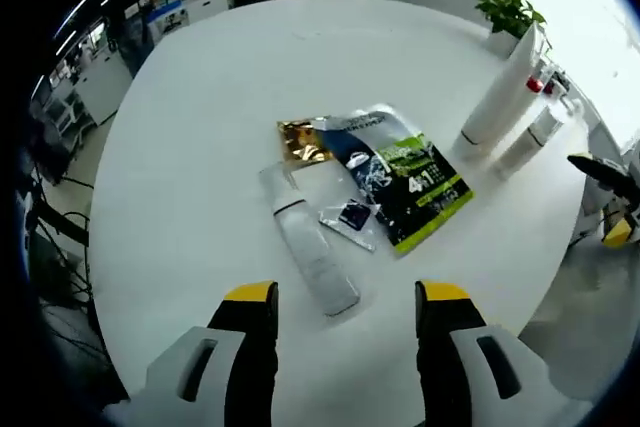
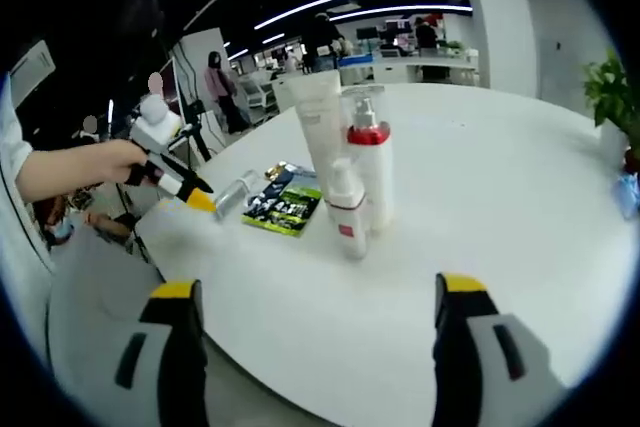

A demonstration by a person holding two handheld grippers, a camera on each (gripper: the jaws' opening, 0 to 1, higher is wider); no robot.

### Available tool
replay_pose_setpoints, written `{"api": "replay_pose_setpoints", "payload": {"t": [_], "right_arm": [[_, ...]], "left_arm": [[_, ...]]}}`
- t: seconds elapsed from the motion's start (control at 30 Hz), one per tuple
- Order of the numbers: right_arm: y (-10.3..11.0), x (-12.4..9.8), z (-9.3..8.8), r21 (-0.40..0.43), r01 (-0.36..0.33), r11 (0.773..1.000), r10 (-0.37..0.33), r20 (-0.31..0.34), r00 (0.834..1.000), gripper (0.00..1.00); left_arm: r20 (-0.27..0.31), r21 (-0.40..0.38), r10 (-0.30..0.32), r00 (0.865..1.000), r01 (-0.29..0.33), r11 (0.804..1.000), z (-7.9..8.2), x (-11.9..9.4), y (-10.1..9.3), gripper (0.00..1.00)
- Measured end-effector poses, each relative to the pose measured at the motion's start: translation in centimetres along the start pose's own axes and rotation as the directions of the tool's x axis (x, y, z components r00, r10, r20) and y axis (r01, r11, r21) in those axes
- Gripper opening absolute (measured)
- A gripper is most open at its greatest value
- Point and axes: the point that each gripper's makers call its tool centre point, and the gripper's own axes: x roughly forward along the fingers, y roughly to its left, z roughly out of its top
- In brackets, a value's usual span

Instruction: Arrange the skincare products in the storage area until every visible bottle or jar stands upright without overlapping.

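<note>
White round table point(image 1: 200, 147) carries all items. In the left gripper view, the left gripper point(image 1: 345, 297) hangs above the table edge with jaws spread wide and nothing between them. Just beyond the jaw tips, toward 12 o'clock, a clear tube point(image 1: 305, 237) lies flat on its side. Touching it at its 3 o'clock side lies a small sachet point(image 1: 350, 219). A green-and-black packet point(image 1: 400, 182) lies flat beyond the sachet, with a gold packet point(image 1: 300, 142) at its 10 o'clock end. At 2 o'clock from the packet, a tall white tube point(image 1: 500, 97) and a pump bottle point(image 1: 535, 132) stand close together. A potted plant point(image 1: 510, 17) stands beyond them, near the far rim. The right gripper's tip enters at the 3 o'clock edge.

In the right gripper view, the right gripper point(image 2: 310, 302) is held off the table edge, jaws wide apart and empty. Ahead at 12 o'clock stand three upright items, grouped closely: the white tube, a red-collared pump bottle point(image 2: 368, 162) and a smaller bottle point(image 2: 345, 212) in front. The packet lies at their 9 o'clock. A hand point(image 2: 100, 162) holds the left gripper at 9 o'clock of the view.
</note>
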Motion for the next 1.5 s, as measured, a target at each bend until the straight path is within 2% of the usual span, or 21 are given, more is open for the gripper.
{"api": "replay_pose_setpoints", "payload": {"t": [0.37, 0.7, 0.9, 1.03, 1.1, 1.23, 1.43, 1.5], "right_arm": [[-0.1, 0.5, -0.3, 0.023, 0.005, 1.000, -0.004, -0.006, 1.000, 0.96], [-0.7, 0.4, -0.6, 0.044, 0.021, 0.999, -0.021, -0.008, 1.000, 0.95], [-0.5, 0.5, -0.7, 0.046, 0.018, 0.999, -0.017, -0.012, 1.000, 0.95], [-0.4, 0.6, -0.7, 0.044, 0.014, 0.999, -0.013, -0.013, 1.000, 0.94], [-0.3, 0.6, -0.6, 0.043, 0.011, 0.999, -0.010, -0.014, 1.000, 0.94], [-0.1, 0.6, -0.5, 0.042, 0.006, 0.999, -0.006, -0.011, 1.000, 0.94], [0.4, 0.4, -0.3, 0.037, -0.008, 0.999, 0.008, -0.011, 1.000, 0.93], [0.6, 0.4, -0.4, 0.036, -0.013, 0.999, 0.014, -0.012, 1.000, 0.92]], "left_arm": [[-0.059, 0.005, 0.033, 0.998, -0.033, 0.999, 2.0, 2.9, 2.1, 0.41], [-0.098, 0.006, 0.052, 0.994, -0.051, 0.999, 2.1, 4.1, 2.9, 0.30], [-0.103, 0.024, 0.068, 0.992, -0.066, 0.998, 2.1, 4.3, 3.2, 0.22], [-0.090, 0.016, 0.068, 0.994, -0.067, 0.998, 2.3, 4.2, 3.4, 0.20], [-0.051, 0.017, 0.070, 0.996, -0.069, 0.997, 2.6, 4.3, 3.5, 0.19], [-0.015, -0.041, 0.062, 0.998, -0.063, 0.997, 2.5, 4.1, 3.7, 0.18], [0.008, -0.092, 0.051, 0.999, -0.050, 0.994, 1.6, 3.5, 4.1, 0.18], [0.024, -0.125, 0.027, 0.999, -0.024, 0.992, 1.2, 3.1, 3.8, 0.17]]}}
